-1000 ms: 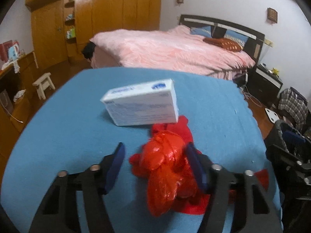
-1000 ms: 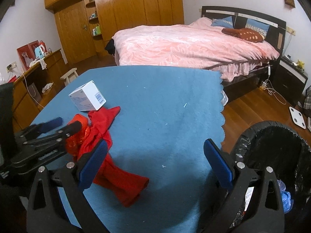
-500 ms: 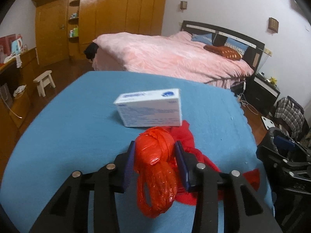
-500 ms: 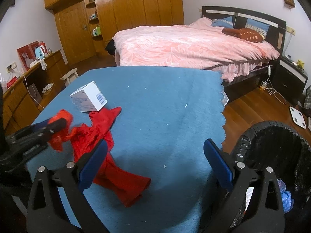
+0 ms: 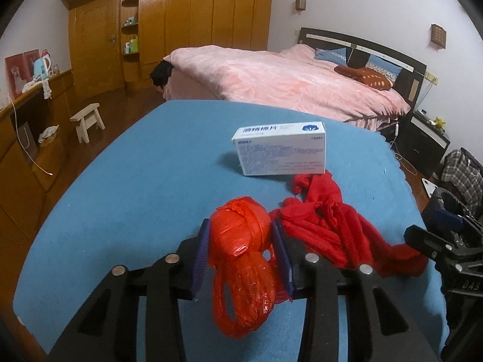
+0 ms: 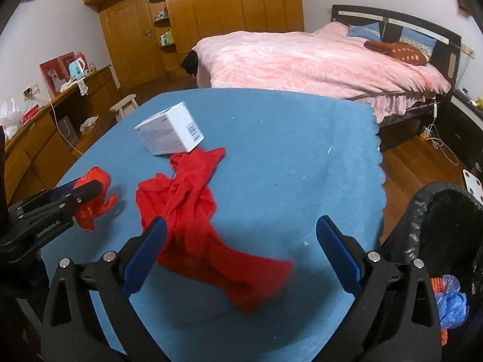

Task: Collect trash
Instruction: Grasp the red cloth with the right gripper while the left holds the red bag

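Lifted off the blue felt table cover [image 5: 145, 175], the crumpled red plastic bag [image 5: 241, 241] hangs clamped in the left gripper [image 5: 243, 241], beside the red cloth [image 6: 187, 211]; the right gripper [image 6: 241, 250] gapes empty above that cloth, ready for it.

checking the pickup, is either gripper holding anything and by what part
The left gripper is shut on the red plastic bag, pinched across its bunched upper part, the loops hanging below. The right gripper is open and holds nothing.

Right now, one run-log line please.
left tool: shut on crumpled red plastic bag | right tool: open, empty | black-lined bin: waiting
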